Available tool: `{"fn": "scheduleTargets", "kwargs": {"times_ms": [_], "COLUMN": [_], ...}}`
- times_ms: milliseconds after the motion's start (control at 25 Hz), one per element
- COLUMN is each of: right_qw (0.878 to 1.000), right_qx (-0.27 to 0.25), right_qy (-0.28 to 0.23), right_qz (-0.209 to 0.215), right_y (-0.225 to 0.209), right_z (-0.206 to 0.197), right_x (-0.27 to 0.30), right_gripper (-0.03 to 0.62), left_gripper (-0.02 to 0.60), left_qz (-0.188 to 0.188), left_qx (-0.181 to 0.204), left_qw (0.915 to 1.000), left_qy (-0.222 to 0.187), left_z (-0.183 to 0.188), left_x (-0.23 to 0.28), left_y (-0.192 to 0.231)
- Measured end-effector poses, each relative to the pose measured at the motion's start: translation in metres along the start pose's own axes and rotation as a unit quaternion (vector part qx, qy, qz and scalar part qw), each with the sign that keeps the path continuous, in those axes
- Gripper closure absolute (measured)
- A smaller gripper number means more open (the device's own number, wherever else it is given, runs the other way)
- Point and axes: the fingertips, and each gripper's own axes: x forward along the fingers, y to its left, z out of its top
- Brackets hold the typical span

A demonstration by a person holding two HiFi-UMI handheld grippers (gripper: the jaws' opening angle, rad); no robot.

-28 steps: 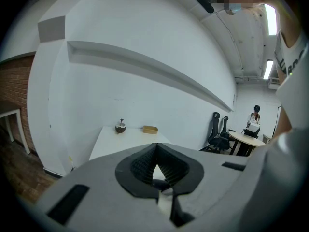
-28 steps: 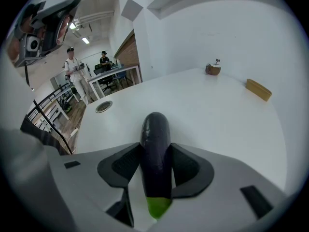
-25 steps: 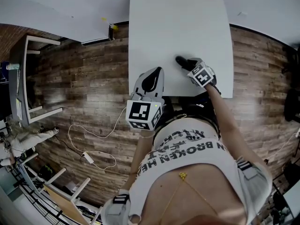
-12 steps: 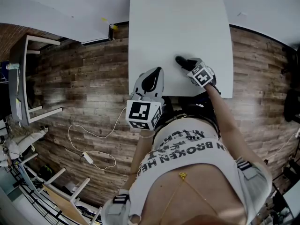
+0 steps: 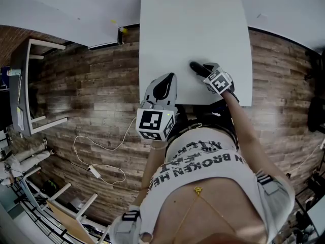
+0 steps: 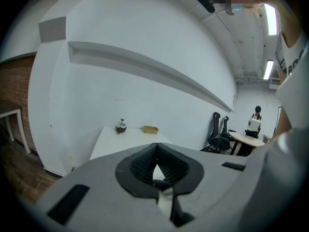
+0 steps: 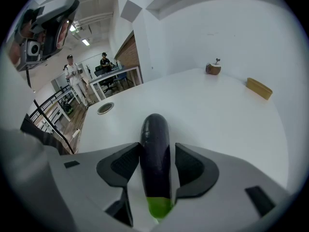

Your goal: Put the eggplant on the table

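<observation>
The right tool (image 7: 158,153) points down at the white worktop (image 7: 212,115), and the eggplant (image 7: 155,129) is lying between its two jaws. The eggplant is dark purple and long. It rests on the worktop with its round end pointing away from the tool, and its green stem end (image 7: 158,207) is deep between the jaws, close to the body of the tool. The jaws are opening at this moment. On one side the pad is just at the skin of the eggplant, and on the other side a thin strip of the white worktop shows between pad and eggplant, so the tool does not pinch it.

Far ahead of the right tool, at the other end of the worktop, stand a small brown thing (image 7: 213,68) and a flat yellow box (image 7: 259,88), well apart from the eggplant.

The left tool (image 6: 155,148) is held beside the near corner of the worktop, partly above the wooden floor (image 5: 91,85). Its jaws are pressed together at the tips, with nothing between them.
</observation>
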Motion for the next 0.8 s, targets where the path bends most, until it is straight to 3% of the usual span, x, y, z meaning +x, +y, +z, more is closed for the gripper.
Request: {"fn": "scheduleTargets", "kwargs": {"times_ms": [800], "right_qw": [0.999], "right_qx": [-0.024], "right_qy": [-0.030], "right_qz": [0.026], "right_y": [0.009], "right_z": [0.019], "right_x": [-0.025], "right_gripper": [0.353], "left_gripper": [0.575], "left_qz": [-0.009], "left_qx": [0.002], "left_qw": [1.0000], "left_qy": [-0.003], "left_z": [0.001], "left_x": [-0.001], "left_y": [-0.002]}}
